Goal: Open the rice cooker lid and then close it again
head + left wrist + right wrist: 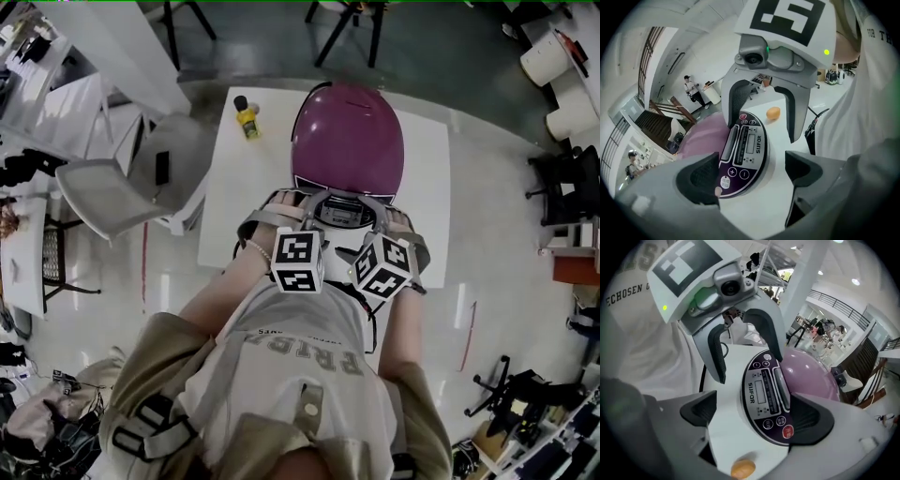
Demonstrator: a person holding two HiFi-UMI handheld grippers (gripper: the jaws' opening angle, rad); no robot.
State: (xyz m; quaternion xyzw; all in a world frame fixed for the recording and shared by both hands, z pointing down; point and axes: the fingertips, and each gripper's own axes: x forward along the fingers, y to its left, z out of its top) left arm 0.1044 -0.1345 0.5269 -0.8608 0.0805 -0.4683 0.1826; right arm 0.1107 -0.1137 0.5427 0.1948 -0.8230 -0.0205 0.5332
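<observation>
The rice cooker (pixel 348 141) stands on the white table (pixel 230 197) with its purple lid down. Its dark control panel (pixel 342 212) faces me. My left gripper (pixel 281 214) is at the panel's left front corner and my right gripper (pixel 398 225) at its right front corner. In the left gripper view the left gripper (pixel 752 176) is open, with the panel (pixel 745 150) seen between its fingers and the right gripper across from it. In the right gripper view the right gripper (pixel 754 416) is also open, with the panel (pixel 768 397) and purple lid (pixel 811 376) beyond it. Neither gripper holds anything.
A yellow bottle (pixel 247 118) stands on the table's far left corner. A small orange object (pixel 773 113) lies on the table near the cooker's front. A white chair (pixel 112 192) is left of the table. The table's near edge is right under the grippers.
</observation>
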